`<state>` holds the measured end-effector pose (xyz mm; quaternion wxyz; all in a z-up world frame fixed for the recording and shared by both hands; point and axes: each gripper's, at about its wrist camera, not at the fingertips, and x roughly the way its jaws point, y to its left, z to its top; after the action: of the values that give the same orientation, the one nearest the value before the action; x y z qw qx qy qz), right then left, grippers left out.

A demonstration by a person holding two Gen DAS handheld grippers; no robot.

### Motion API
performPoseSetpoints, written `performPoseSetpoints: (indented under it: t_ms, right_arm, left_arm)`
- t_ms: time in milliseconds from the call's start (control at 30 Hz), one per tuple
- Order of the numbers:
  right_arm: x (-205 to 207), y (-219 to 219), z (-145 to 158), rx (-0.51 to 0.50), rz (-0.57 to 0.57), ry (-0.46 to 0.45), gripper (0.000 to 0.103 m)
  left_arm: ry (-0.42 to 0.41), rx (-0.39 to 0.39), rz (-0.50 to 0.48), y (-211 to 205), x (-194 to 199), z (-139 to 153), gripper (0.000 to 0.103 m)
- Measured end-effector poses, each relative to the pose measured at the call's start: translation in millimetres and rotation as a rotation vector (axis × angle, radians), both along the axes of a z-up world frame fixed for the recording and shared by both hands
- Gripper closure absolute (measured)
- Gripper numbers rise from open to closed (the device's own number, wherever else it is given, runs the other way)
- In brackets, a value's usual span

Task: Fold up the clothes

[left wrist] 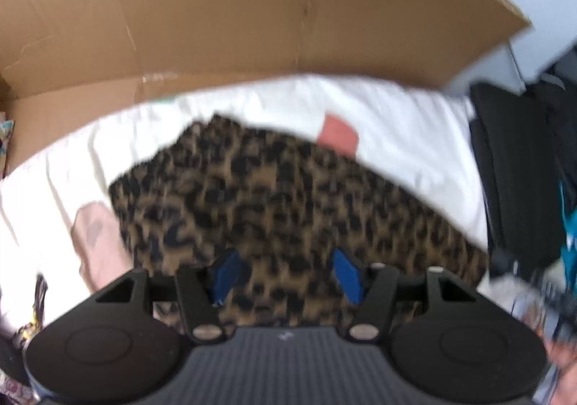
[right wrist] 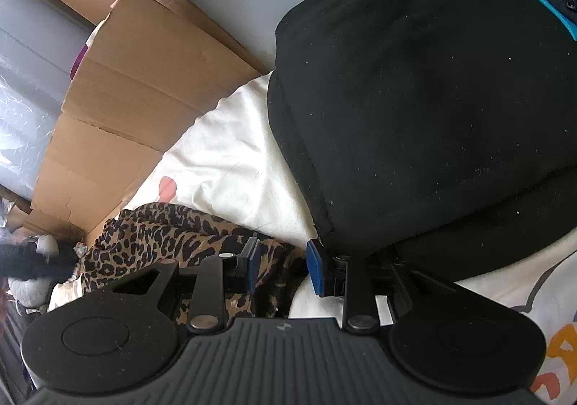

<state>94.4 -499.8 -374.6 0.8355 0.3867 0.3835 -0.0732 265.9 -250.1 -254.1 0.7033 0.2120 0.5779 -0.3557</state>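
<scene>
A leopard-print garment (left wrist: 288, 196) lies bunched on the white sheet (left wrist: 396, 138). The left wrist view is blurred. It looks steeply down on the garment, and my left gripper (left wrist: 287, 275) hangs over its near edge with the blue pads (left wrist: 228, 273) wide apart and nothing pinched. In the right wrist view the same garment (right wrist: 162, 235) lies at the lower left. My right gripper (right wrist: 283, 270) is at the garment's right end, open. A fold of the print lies in the gap by the left pad (right wrist: 253, 266), and the right pad (right wrist: 314, 271) stands clear of the cloth.
A flattened cardboard box (left wrist: 216, 16) stands along the far side of the sheet. A big black cushion (right wrist: 432, 98) lies right of my right gripper. A pale pink cloth (left wrist: 97, 243) lies left of the garment. Dark bags (left wrist: 515, 170) are piled at the right.
</scene>
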Motion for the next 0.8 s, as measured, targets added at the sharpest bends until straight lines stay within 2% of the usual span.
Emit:
performPoseSetpoints:
  t_ms: [133,300,333,367,600,733,800]
  right_arm:
    - [1.7,1.6,0.7,-0.005,0.006,-0.003,0.073]
    - [3.5,6.0,-0.4,0.0,0.013,-0.002,0.073]
    - [3.7,7.4,-0.7,0.002,0.015,-0.001,0.073]
    - [3.6,7.6,-1.1,0.0,0.016,0.001,0.073]
    - [3.3,9.5,-4.5,-0.01,0.018,0.016,0.073]
    - [3.6,13.6,-6.9,-0.014,0.03,0.023,0.073]
    - [3.7,14.1,-7.4,-0.014,0.032,0.025,0.073]
  left_arm:
    - [0.007,-0.023,0.07,-29.2,15.4,-11.9,0.054]
    - [0.003,-0.062,0.101,-59.5,25.8,-29.0,0.057]
    - [-0.003,-0.068,0.12,-63.5,26.8,-31.7,0.065]
    - [-0.004,-0.073,0.142,-66.2,28.5,-31.9,0.067]
    - [0.013,-0.097,0.203,-83.3,21.5,-46.7,0.067]
    - [0.019,-0.074,0.252,-86.9,23.5,-64.5,0.067]
    - [0.054,-0.067,0.297,-84.2,24.5,-75.4,0.066]
